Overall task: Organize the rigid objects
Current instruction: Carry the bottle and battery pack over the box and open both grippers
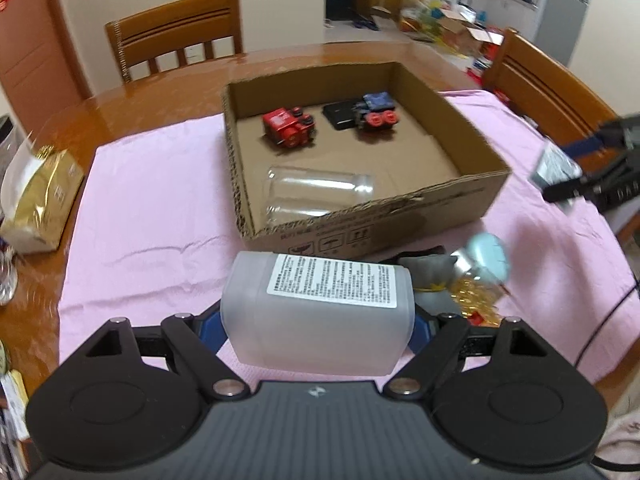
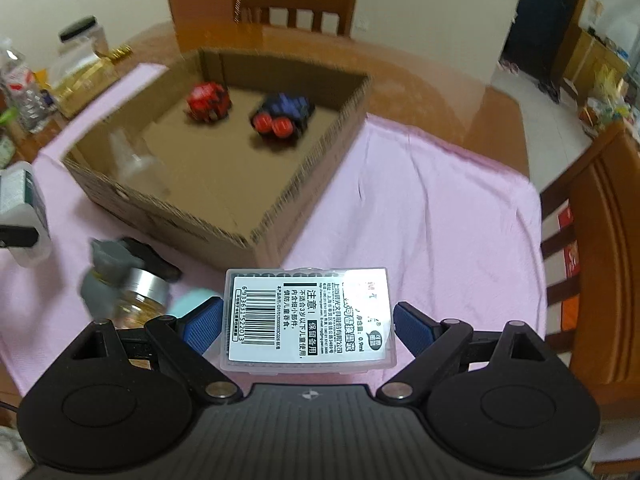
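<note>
Wooden chairs point(image 1: 180, 32) ring a brown tabletop point(image 1: 168, 92) draped with a pink cloth point(image 1: 160, 200), on which sits an open cardboard box point(image 1: 460, 120). Inside the box lie a red toy vehicle point(image 1: 289, 125), a blue toy vehicle with red wheels point(image 1: 375, 111) resting against a flat black item point(image 1: 338, 114), and a clear glass point(image 1: 316, 196) tipped on its side near the front wall. The left hand-held gripper point(image 1: 316, 320) is clamped on a frosted white plastic bottle point(image 1: 316, 312) with a printed label, held just in front of the box. The right hand-held gripper point(image 2: 308, 320) clasps a clear plastic case point(image 2: 308, 320) with a barcode label, near the box's front corner. A jar with a metal lid point(image 2: 142, 294) and a grey plush figure point(image 2: 106, 264) lie on the cloth between the two.
</note>
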`<state>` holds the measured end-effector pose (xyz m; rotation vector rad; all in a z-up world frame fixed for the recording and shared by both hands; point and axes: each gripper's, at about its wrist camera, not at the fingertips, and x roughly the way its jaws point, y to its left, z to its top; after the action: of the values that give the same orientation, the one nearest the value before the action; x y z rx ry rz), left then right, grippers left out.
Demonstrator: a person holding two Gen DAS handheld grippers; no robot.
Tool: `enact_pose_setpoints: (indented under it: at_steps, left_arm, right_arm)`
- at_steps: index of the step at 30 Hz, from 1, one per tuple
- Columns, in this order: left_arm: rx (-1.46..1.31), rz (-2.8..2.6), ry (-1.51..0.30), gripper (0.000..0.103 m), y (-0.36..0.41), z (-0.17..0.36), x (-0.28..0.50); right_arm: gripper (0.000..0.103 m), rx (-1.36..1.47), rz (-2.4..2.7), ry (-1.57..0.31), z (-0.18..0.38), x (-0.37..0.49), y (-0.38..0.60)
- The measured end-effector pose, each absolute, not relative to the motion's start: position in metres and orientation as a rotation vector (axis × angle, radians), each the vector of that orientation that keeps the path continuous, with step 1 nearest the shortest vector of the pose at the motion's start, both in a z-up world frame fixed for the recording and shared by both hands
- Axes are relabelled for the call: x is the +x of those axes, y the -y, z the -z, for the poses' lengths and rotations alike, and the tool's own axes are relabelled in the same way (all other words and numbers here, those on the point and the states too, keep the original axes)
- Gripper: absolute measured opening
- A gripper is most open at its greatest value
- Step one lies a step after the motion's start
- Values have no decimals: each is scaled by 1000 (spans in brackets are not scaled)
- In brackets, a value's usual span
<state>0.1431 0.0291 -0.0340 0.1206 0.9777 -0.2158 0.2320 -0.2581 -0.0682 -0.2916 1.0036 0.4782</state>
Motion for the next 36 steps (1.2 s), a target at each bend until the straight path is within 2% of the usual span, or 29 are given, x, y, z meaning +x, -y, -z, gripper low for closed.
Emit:
enact_pose_setpoints:
  at_steps: [11, 18, 21, 36]
  left_arm:
    - [202, 267, -891, 83, -23, -12, 165]
    - [228, 248, -839, 83, -20, -23, 195]
    - [229, 245, -827, 83, -18, -24, 211]
    - [228, 268, -854, 83, -5, -12, 278]
  right_arm:
    - [93, -304, -590, -842, 15, 247, 211]
    - [94, -322, -610, -809, 21, 269, 178]
    - [103, -339, -596, -788, 24, 275, 166]
    - [103, -201, -487, -804, 22, 235, 178]
